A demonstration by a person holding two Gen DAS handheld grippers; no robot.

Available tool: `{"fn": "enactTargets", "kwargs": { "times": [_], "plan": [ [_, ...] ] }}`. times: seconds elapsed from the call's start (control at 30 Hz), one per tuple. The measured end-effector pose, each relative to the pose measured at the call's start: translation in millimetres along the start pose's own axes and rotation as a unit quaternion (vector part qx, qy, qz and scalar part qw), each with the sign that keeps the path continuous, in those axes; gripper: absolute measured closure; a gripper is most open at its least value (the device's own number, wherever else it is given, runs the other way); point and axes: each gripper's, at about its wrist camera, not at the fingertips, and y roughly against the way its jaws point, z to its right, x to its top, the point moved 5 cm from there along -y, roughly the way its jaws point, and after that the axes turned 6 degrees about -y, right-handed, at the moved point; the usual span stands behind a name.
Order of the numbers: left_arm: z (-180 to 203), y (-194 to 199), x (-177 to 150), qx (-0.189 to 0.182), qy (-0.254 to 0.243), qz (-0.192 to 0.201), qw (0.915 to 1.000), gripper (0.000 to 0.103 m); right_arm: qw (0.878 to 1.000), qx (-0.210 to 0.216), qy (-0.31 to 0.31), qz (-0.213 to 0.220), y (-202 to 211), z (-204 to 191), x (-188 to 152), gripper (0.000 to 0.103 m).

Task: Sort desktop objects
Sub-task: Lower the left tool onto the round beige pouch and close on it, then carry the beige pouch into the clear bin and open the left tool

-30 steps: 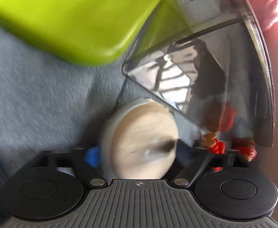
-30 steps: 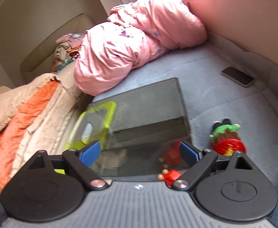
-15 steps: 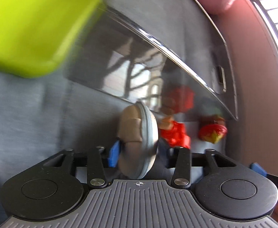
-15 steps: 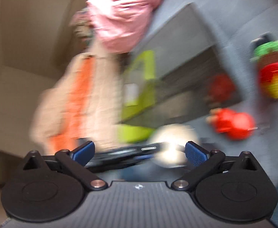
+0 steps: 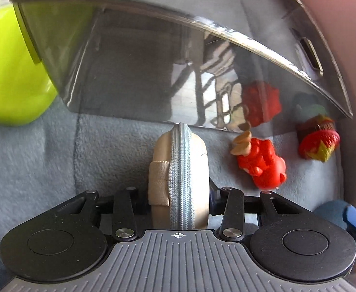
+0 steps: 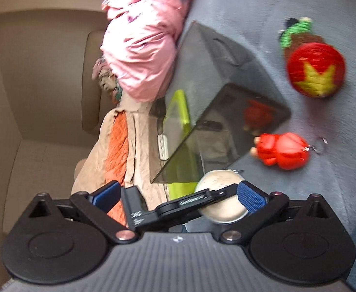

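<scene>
I am gripping the round beige zip pouch (image 5: 180, 177) on edge in the left gripper (image 5: 178, 192), just near of the smoked plastic box (image 5: 153, 56) on the grey blanket (image 5: 31, 150). I am keeping the squeeze light and aiming to lift it over the near wall. The right gripper (image 6: 178, 194) is hanging released, holding nothing, clear of the red toy (image 6: 282, 153).

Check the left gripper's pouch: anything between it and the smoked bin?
Nothing loose. The left gripper holds the pouch edge-on just short of the bin, whose near wall faces it. The red toy lies off to the right.
</scene>
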Motion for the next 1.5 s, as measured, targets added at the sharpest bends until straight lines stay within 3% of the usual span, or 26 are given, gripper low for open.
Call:
{"fn": "enactTargets", "kwargs": {
  "times": [0.13,0.23,0.3,0.37,0.4,0.5,0.57,0.67,0.77,0.8,1.07,1.13,1.23,1.33,1.4,1.5],
  "plan": [
    [11,2,-7,-0.024,-0.024,0.000,0.9994,0.059,1.000,0.003,-0.010,-0.004,-7,4,4,0.000],
    [12,35,-10,-0.060,-0.033,-0.007,0.9976,0.059,1.000,0.007,0.002,-0.021,-13,-1,1,0.000],
    [16,64,-7,-0.105,-0.033,-0.008,0.9939,0.059,0.999,0.008,0.008,-0.033,-20,-6,-1,0.000],
    [23,102,4,-0.142,-0.043,0.017,0.9888,0.059,0.999,0.006,0.012,-0.041,-26,-10,-3,0.000],
    [26,122,17,-0.143,-0.051,0.040,0.9876,0.059,0.999,0.004,0.015,-0.042,-27,-12,-4,0.000],
    [34,171,64,-0.112,-0.081,0.108,0.9846,0.059,0.999,-0.003,0.019,-0.044,-32,-13,-3,0.000],
    [40,174,101,-0.049,-0.105,0.127,0.9851,0.059,0.999,-0.024,0.022,-0.043,-39,-11,-1,0.000],
    [42,133,144,0.015,-0.116,0.091,0.9890,0.059,0.989,-0.120,0.078,-0.042,-55,-17,-4,0.000],
    [29,101,170,0.064,-0.117,0.042,0.9902,0.059,0.959,-0.218,0.174,-0.040,-71,-35,-14,0.000],
    [25,91,174,0.078,-0.118,0.031,0.9894,0.059,0.952,-0.232,0.195,-0.042,-75,-40,-17,0.000],
    [21,1,166,0.150,-0.104,-0.061,0.9813,0.057,0.964,-0.135,0.210,-0.093,-87,-52,-28,0.000],
    [14,-7,166,0.167,-0.091,-0.074,0.9789,0.047,0.965,-0.120,0.207,-0.106,-88,-50,-30,0.000],
    [6,-10,168,0.178,-0.075,-0.083,0.9776,0.032,0.965,-0.121,0.206,-0.112,-89,-48,-31,0.000],
    [10,10,164,0.150,-0.074,-0.073,0.9831,0.025,0.963,-0.146,0.207,-0.097,-84,-45,-26,0.000],
    [21,38,155,0.127,-0.093,-0.045,0.9866,0.003,0.957,-0.176,0.217,-0.072,-75,-44,-21,0.000],
    [36,90,127,0.092,-0.137,0.015,0.9862,0.002,0.935,-0.226,0.271,-0.022,-61,-49,-20,0.001]
  ]
}}
